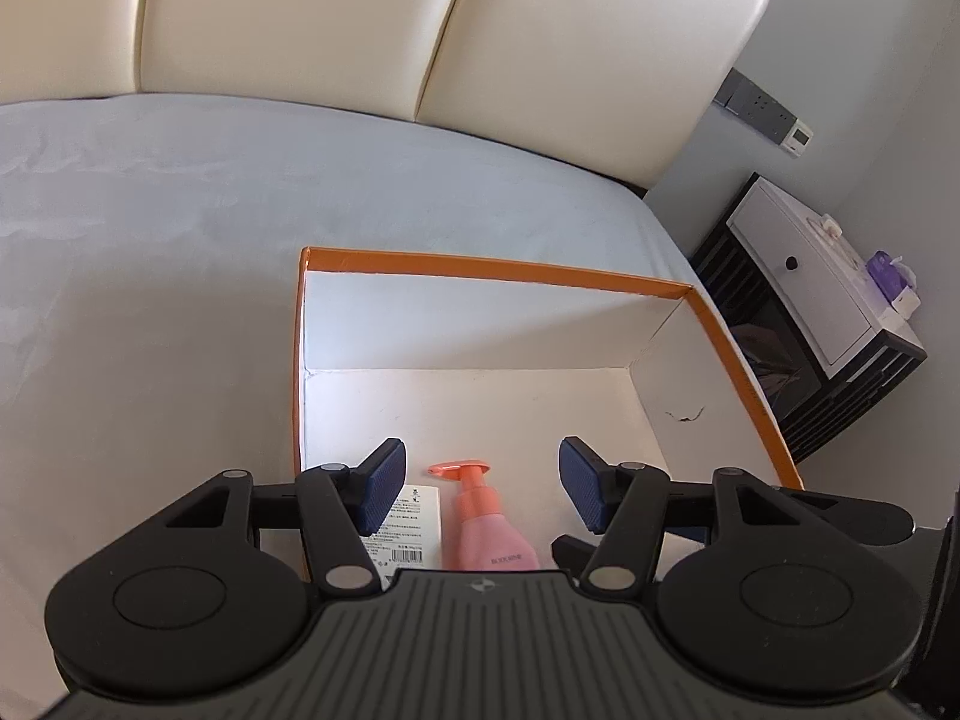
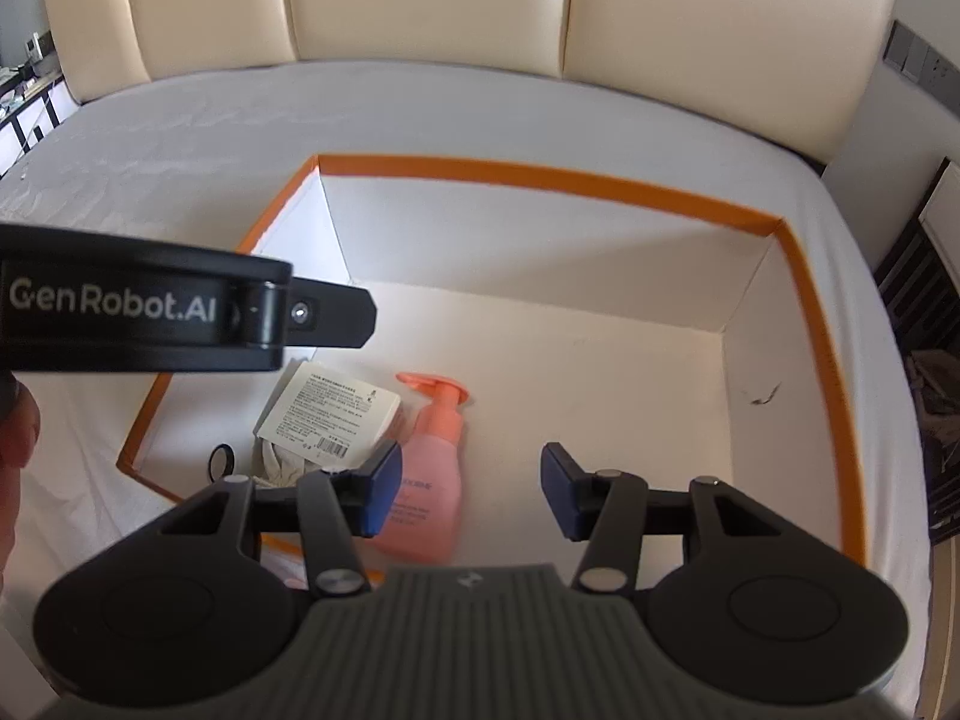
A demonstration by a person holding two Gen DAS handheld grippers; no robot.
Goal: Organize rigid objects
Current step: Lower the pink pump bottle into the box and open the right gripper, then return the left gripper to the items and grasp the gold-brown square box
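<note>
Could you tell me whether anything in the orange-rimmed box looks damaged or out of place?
Yes. A small dark scuff marks the white floor of the box near its right wall. The pink pump bottle lies on its side rather than upright, beside a white labelled carton. Nothing appears spilled.

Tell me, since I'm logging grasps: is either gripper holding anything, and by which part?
Nothing is held. The left gripper and right gripper are both open above the pink pump bottle lying in the box.
</note>
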